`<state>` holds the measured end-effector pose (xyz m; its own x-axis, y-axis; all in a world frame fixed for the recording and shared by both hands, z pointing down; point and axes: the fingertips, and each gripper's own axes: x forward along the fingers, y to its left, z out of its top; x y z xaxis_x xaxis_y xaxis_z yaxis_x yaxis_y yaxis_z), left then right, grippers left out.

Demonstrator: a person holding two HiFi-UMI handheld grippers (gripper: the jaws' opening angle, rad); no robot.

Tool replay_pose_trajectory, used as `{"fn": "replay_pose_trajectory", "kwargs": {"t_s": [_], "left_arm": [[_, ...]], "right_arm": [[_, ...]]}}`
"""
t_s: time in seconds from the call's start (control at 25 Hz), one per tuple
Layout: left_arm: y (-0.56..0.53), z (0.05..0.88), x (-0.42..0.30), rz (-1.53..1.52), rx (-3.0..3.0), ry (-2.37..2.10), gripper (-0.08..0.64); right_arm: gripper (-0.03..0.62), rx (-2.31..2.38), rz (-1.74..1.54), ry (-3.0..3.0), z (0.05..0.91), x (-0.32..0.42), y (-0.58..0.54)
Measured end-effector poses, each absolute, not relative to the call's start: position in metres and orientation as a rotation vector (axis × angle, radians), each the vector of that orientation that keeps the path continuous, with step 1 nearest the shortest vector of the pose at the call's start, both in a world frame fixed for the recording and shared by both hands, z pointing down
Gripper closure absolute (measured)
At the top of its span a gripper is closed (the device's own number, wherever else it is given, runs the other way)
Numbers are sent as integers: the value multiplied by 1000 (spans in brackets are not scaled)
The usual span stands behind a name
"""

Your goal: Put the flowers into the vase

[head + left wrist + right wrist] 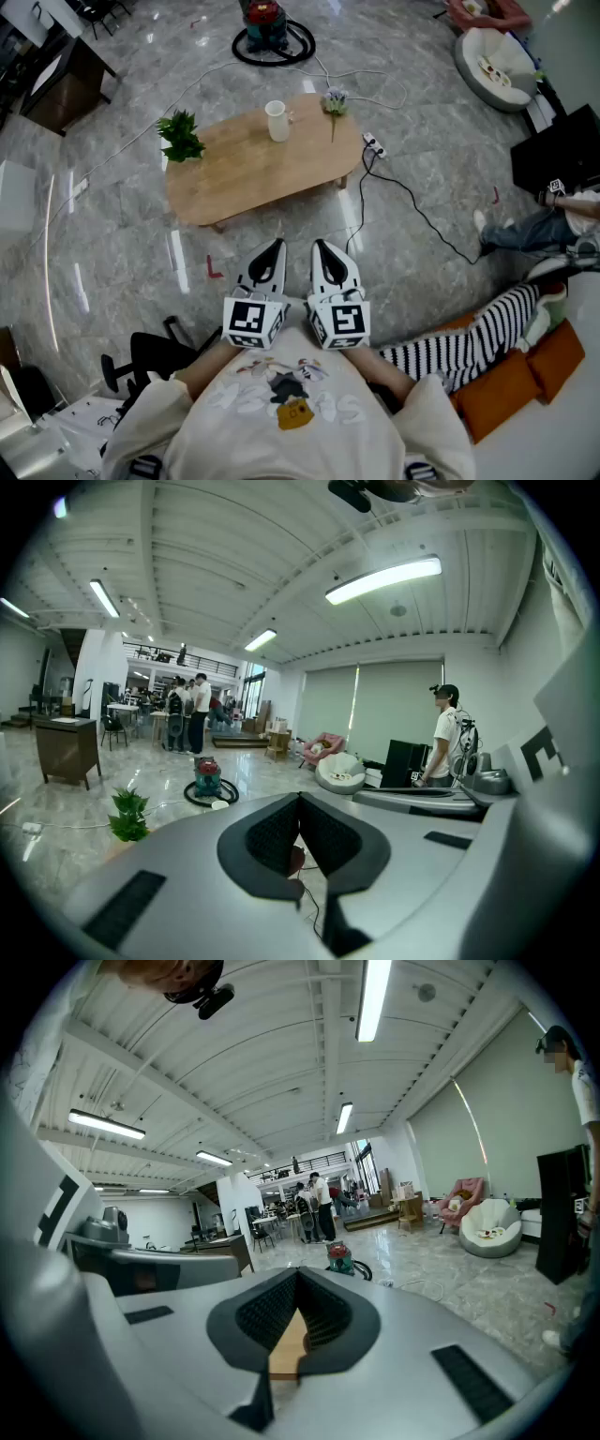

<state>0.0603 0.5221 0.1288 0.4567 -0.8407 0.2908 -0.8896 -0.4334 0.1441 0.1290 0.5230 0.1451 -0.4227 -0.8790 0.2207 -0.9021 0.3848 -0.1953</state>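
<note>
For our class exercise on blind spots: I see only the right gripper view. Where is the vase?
Observer: The white cup-shaped vase stands upright on the oval wooden table, near its far edge.
Operator: And the flowers?
Observer: The pale purple flower sprig lies at the table's far right end, apart from the vase.
Operator: Is the left gripper busy?
Observer: No; the left gripper is shut, empty, beside the right gripper, short of the table.

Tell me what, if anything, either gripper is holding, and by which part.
Nothing. The left gripper and right gripper are shut and empty; the flowers lie on the table.
</note>
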Motion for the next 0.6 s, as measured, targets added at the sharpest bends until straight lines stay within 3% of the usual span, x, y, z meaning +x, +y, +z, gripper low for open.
{"fn": "replay_pose_trajectory", "kwargs": {"t_s": [0.6], "left_arm": [[523, 137, 31, 260, 2435, -1441, 551]], "right_arm": [[595, 1676, 497, -2535, 152, 101, 527]]}}
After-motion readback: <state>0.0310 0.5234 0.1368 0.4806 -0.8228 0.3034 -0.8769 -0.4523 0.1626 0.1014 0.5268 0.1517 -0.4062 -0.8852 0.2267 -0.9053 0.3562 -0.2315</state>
